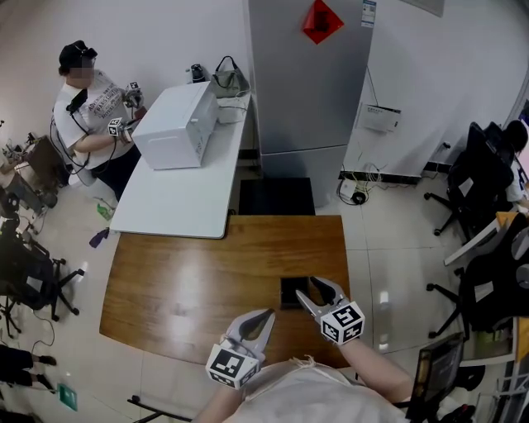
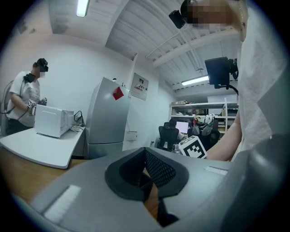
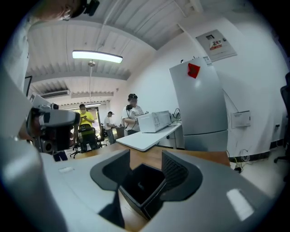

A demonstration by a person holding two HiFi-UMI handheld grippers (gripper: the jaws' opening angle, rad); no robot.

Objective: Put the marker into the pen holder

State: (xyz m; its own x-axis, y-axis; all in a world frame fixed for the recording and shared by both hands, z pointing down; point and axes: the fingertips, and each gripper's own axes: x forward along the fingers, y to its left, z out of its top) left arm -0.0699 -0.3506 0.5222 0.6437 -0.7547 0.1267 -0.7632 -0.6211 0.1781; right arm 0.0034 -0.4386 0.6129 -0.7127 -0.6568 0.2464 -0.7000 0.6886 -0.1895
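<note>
While fridge label (image 1: 368, 12) blurs, pen holder (image 1: 291, 293) stands.

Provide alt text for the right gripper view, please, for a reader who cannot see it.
With jaws open, the right gripper frames a black square pen holder standing on a wooden table. Behind are a white table with a microwave, a grey refrigerator and people.

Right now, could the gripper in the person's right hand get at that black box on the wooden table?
Probably yes. The right gripper is right at the black pen holder, its jaws apart with the holder showing between them, and nothing seems to lie in the way.
</note>
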